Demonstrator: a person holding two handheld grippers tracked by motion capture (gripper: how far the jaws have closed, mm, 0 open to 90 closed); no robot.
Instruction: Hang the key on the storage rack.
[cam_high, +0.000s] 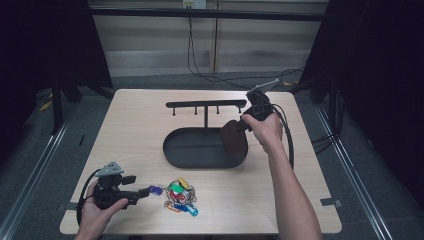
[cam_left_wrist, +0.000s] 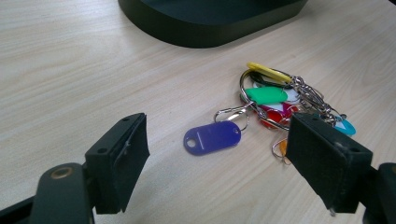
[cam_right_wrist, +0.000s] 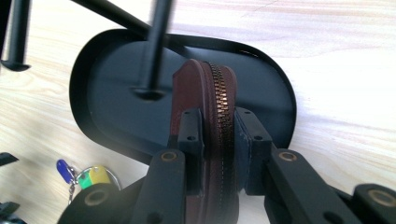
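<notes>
High view: right tongs (cam_high: 239, 128) held over the right end of the black oval tray (cam_high: 176, 152), clamped on a brown zip pouch (cam_high: 234, 138) that hangs edge-down above the tray floor. Whether the pouch touches the tray cannot be told from here. Behind the tray stands a black hook rack (cam_high: 205, 104) on a single post.

Right gripper view: adds the grip detail. Both pads press on the pouch (cam_right_wrist: 205, 116) from either side, zipper (cam_right_wrist: 223, 107) facing the camera and running up between them. The tray (cam_right_wrist: 261, 79) lies beneath, rack post (cam_right_wrist: 155, 46) rising from its floor.

High view: left tongs (cam_high: 146, 191) low over the near-left part of the worktop (cam_high: 135, 120), pointing toward a bunch of key tags (cam_high: 180, 196).

Left gripper view: shows what the overhead cannot. Jaws stand wide apart with nothing between the pads. A purple tag (cam_left_wrist: 212, 136) lies flat on the worktop just ahead, between the two jaws in the picture; green tag (cam_left_wrist: 266, 95) and yellow tag (cam_left_wrist: 266, 71) lie farther on, joined by metal rings. Tray edge (cam_left_wrist: 205, 28) beyond.
</notes>
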